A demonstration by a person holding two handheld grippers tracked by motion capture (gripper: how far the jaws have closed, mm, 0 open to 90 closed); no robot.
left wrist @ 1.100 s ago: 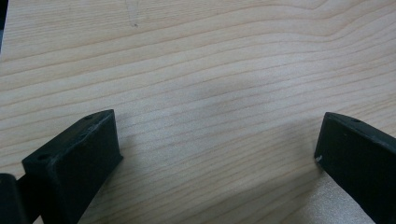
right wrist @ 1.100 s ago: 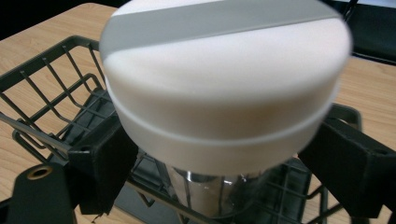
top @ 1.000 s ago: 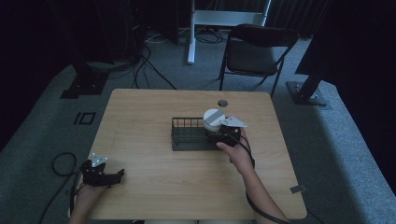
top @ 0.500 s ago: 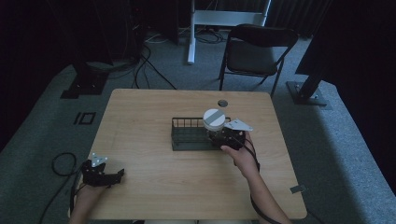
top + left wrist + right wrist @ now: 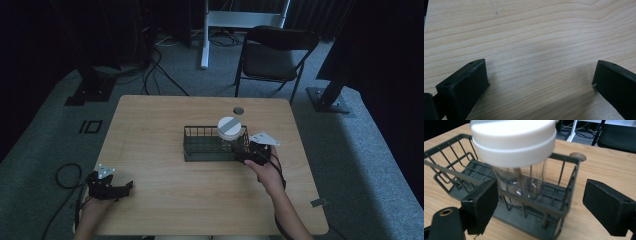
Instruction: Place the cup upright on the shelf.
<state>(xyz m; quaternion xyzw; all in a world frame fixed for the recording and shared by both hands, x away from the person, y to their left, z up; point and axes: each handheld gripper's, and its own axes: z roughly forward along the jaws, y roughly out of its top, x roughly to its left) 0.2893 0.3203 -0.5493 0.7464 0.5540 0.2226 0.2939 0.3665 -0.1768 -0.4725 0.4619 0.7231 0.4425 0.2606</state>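
Behind basket (image 5: pixel 564 213) wires — jar (image 5: pixel 524 185) base blurred — right tool (image 5: pixel 539 207) gapes.

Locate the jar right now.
High view: the jar stands upright in the right end of the wire basket, mid-table, just left of the open right gripper.
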